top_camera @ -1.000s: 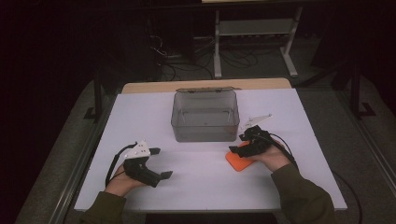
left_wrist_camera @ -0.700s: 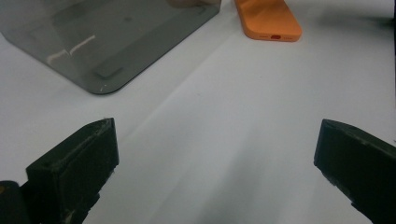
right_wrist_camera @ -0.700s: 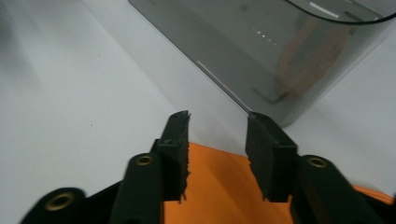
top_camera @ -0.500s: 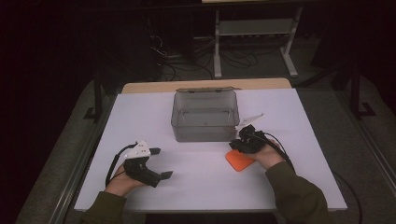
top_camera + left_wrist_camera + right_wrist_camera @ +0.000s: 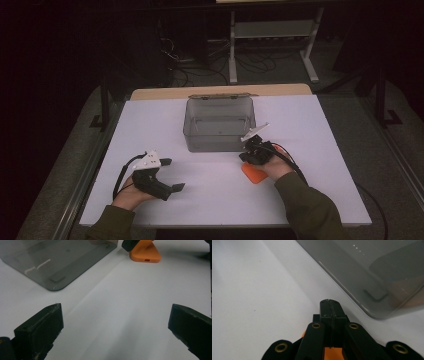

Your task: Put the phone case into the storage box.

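Near right of the table (image 5: 320, 125), right gripper (image 5: 248, 156), jaws just closed, pinches the orange case's (image 5: 254, 173) far edge; probably light, rubbery, slippery.

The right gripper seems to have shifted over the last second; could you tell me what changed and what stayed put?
The right gripper edged down and left onto the orange object, and its jaws have just been closing; they now meet, with orange showing beneath them, though a grip isn't clear. The left gripper stayed open and still. The grey bin and table are unchanged.
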The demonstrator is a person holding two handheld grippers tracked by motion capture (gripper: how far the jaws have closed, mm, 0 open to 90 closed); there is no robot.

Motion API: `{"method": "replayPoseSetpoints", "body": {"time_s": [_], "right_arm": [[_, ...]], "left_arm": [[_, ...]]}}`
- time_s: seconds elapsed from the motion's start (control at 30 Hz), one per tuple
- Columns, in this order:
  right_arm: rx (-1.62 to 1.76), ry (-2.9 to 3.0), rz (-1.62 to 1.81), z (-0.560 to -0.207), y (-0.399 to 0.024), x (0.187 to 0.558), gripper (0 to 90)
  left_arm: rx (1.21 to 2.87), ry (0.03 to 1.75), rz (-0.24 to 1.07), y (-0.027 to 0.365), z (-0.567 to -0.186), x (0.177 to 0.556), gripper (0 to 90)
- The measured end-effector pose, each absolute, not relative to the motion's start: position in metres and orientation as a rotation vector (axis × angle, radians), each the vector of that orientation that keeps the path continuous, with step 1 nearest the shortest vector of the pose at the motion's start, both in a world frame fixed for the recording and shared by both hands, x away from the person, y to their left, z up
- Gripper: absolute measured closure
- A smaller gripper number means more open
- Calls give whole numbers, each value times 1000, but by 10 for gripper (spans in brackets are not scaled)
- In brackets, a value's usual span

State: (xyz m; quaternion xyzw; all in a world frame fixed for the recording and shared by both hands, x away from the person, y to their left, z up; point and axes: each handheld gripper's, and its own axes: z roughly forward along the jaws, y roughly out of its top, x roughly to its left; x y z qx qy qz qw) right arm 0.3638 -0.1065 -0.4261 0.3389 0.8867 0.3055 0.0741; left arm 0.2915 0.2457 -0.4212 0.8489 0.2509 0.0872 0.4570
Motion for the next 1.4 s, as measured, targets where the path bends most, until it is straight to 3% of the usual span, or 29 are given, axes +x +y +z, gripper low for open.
{"method": "replayPoseSetpoints", "body": {"time_s": [0.7, 1.4], "right_arm": [[1000, 2719, 819, -434, -95, 363, 888], [1023, 2735, 759, -432, -133, 326, 889]], "left_arm": [[2093, 617, 215, 246, -421, 292, 0], [2095, 619, 217, 245, -420, 291, 0]]}}
